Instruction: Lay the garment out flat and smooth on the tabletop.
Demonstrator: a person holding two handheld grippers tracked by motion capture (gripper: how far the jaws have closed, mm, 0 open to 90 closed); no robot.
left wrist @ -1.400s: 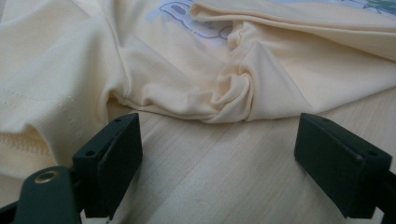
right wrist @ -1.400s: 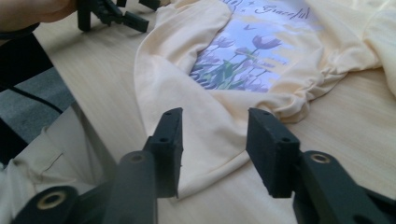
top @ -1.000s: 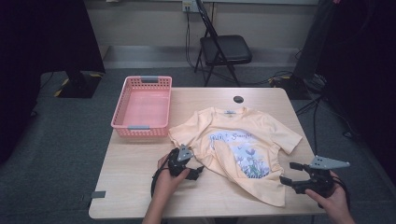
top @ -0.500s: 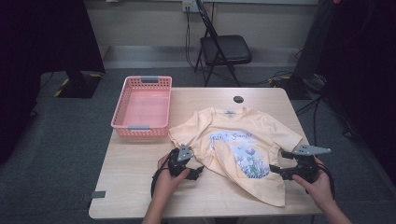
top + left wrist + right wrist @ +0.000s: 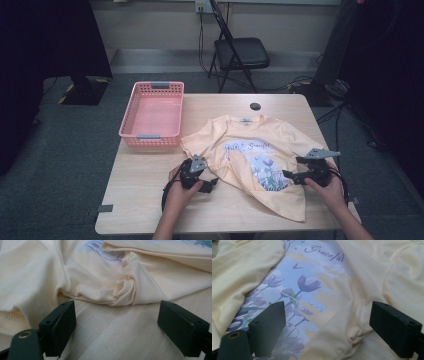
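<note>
Cotton T-shirt (image 5: 252,160) lies rumpled toward the table's (image 5: 140,200) near right corner, soft and limp. Left tongs (image 5: 117,322) and right tongs (image 5: 324,325) gape; bunched edge folds look easiest to pinch.

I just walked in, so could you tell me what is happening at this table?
A person holds a claw in each hand at a wooden table with a yellow T-shirt lying print up. The left claw and the right claw are both open at the shirt's edges, gripping nothing yet. A pink basket stands empty beside the shirt.
</note>
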